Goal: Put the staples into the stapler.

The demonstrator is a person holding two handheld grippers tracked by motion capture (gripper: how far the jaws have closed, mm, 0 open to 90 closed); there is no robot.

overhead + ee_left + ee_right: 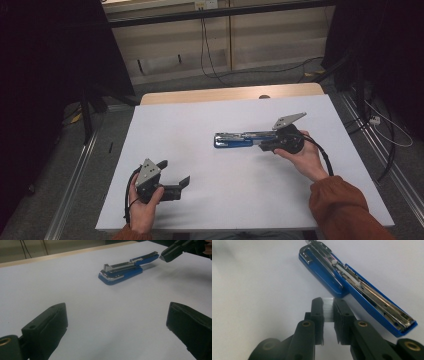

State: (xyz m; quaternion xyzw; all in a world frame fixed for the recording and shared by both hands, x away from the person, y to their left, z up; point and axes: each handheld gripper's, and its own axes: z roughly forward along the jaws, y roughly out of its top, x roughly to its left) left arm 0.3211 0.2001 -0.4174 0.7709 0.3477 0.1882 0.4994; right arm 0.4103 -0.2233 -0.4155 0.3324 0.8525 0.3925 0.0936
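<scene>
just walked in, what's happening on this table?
A person holds a pair of tongs in each hand over a white table. A blue stapler with its metal magazine swung open lies mid-table. The right tongs are clamped on a strip of silvery staples, right beside the open stapler, apparently to load it. The left tongs wait open near the front edge, apart from the stapler and holding nothing.

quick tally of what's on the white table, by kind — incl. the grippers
Blue stapler, opened out flat: 1
Strip of staples, clamped in the right gripper: 1
Grippers, counting the left gripper with jaws open: 2
Total: 4
</scene>
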